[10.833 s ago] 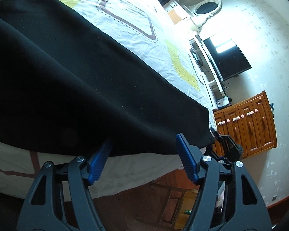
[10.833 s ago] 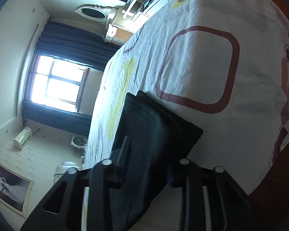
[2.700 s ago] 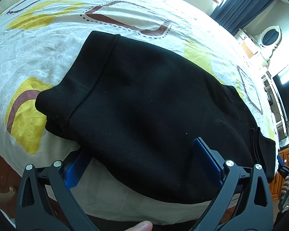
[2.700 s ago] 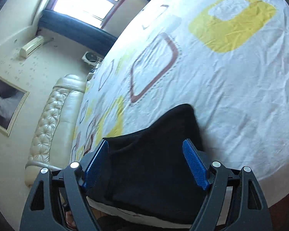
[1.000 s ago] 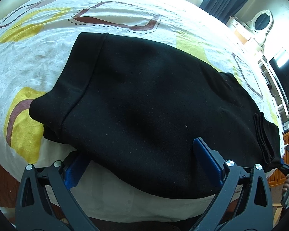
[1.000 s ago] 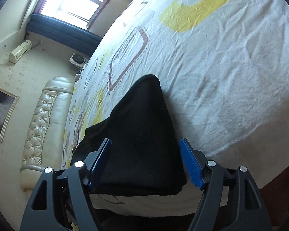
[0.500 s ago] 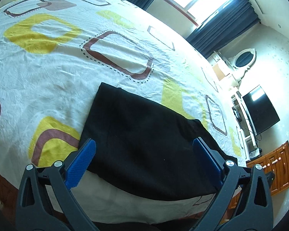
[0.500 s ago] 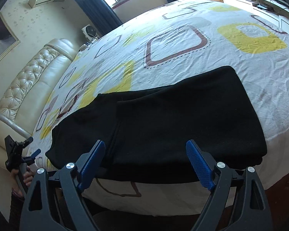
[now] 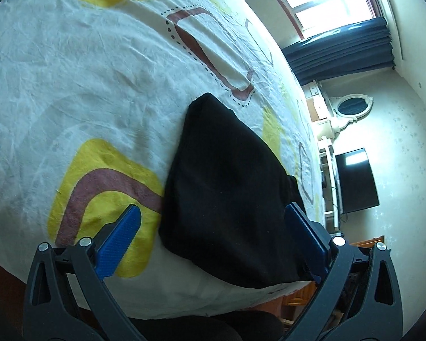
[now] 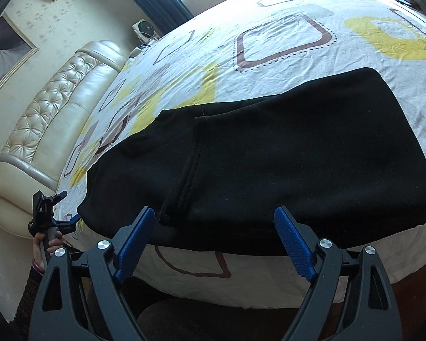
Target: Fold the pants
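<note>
The right claw [image 10: 213,241] has just been opening and now stands wide, its 2 blue pads clear of the cloth and holding nothing. The left claw [image 9: 213,241] is also spread wide and empty, hanging over the near edge of the bed. The black pants [image 10: 269,156] lie folded into a flat bundle on the patterned bedsheet [image 10: 284,37], close to the bed's near edge. A padded cream headboard [image 10: 51,119] stands at the far left. A hand [image 10: 47,244] grips the left tool's handle.
</note>
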